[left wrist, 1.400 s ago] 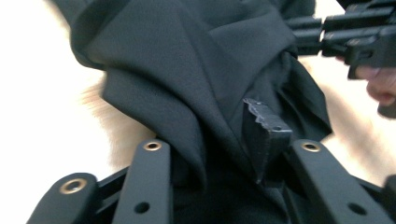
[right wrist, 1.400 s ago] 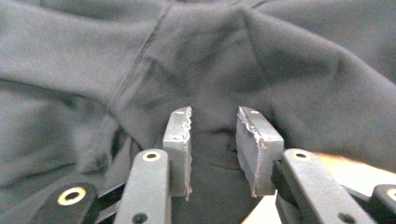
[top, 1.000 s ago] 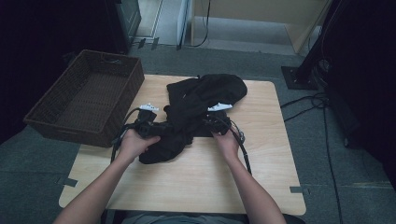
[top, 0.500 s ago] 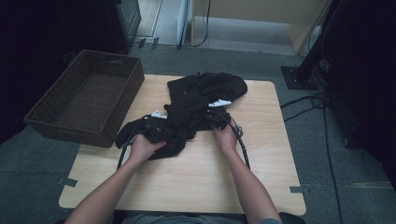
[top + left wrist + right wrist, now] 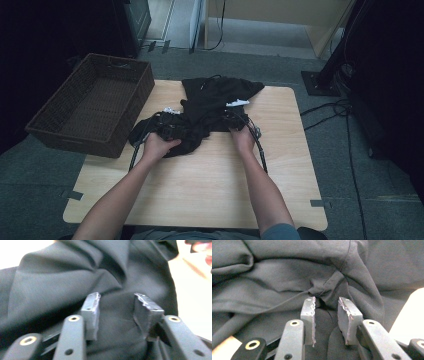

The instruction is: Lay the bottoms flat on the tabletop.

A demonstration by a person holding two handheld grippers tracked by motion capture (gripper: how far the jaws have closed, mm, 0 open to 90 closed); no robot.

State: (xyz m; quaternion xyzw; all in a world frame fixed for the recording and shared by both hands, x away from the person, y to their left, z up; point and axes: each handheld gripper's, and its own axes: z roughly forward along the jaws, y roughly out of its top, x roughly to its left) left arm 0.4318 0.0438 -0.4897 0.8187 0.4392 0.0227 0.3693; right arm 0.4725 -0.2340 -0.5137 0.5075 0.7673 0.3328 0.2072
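A black garment (image 5: 216, 97) lies bunched on the far half of the wooden table (image 5: 210, 190). My left gripper (image 5: 167, 127) rests on its near left part. In the left gripper view the left gripper (image 5: 117, 296) has just been opening; dark cloth (image 5: 62, 277) lies between and under the pads, which do not press on it. My right gripper (image 5: 235, 117) sits at the garment's near right edge. Seen from the right gripper view, my right gripper (image 5: 326, 300) pinches a gathered fold of cloth (image 5: 324, 286), and creases run out from the pinch.
A dark wicker basket (image 5: 142, 82) stands at the table's left edge, close to the left hand. Cables (image 5: 261, 150) trail back from the grippers along the forearms. Bare wood lies between the garment and the person.
The garment's near part has been drawn out to the left, toward the basket, and both hands have shifted slightly. The left jaws have opened off the cloth.
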